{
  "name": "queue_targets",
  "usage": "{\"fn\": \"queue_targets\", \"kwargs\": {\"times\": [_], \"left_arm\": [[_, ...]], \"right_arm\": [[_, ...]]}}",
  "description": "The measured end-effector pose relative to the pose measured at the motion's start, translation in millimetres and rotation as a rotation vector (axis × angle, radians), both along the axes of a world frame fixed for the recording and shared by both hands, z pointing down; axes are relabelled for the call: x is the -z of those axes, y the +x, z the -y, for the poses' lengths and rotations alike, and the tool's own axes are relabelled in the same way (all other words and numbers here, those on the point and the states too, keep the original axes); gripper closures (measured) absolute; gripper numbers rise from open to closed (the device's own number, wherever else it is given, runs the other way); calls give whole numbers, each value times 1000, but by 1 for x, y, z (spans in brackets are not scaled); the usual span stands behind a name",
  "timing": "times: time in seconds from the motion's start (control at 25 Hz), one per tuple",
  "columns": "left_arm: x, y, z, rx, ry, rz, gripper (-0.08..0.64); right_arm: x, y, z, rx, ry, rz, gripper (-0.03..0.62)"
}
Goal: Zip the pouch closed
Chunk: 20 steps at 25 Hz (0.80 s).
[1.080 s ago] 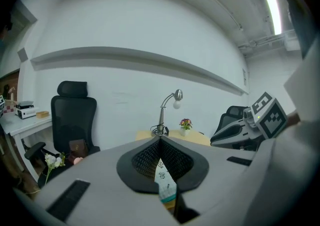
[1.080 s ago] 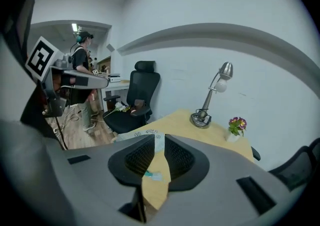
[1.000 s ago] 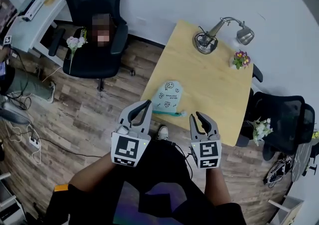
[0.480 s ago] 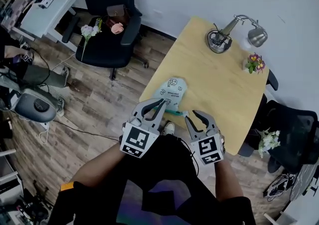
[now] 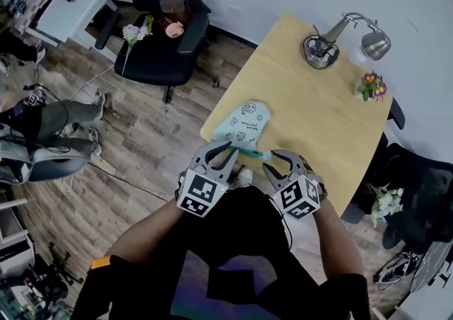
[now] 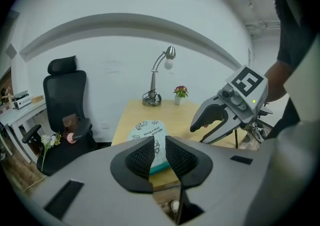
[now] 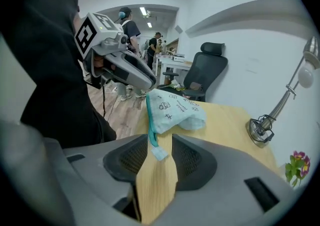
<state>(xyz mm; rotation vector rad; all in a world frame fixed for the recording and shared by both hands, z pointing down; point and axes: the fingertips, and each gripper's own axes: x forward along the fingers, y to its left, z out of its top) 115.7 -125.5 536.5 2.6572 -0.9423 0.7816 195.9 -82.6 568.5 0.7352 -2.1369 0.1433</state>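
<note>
Both forearms (image 5: 145,237) reach forward, side by side. The left gripper (image 5: 224,149) points forward and down, its jaws a little apart with nothing clamped. The right gripper (image 5: 281,161), near it, also tilts downward; its jaws have just been opening and press on nothing.

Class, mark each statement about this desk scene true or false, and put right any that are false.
1. The pouch lies on the table. True.
2. The desk lamp stands on the floor. False: it stands on the table.
3. The right gripper is clamped on the lamp. False: its jaws stand apart, having just been opening, with the pouch's teal zipper end between them.
4. A pot of flowers stands on the table. True.
</note>
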Motion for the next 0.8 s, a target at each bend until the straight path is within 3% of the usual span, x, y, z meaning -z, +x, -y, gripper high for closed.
{"fn": "queue_targets", "kwargs": {"times": [0.8], "left_arm": [[-45, -7, -17, -14, -64, 107, 489]], "right_arm": [[-60, 3, -4, 209, -59, -164, 428]]}}
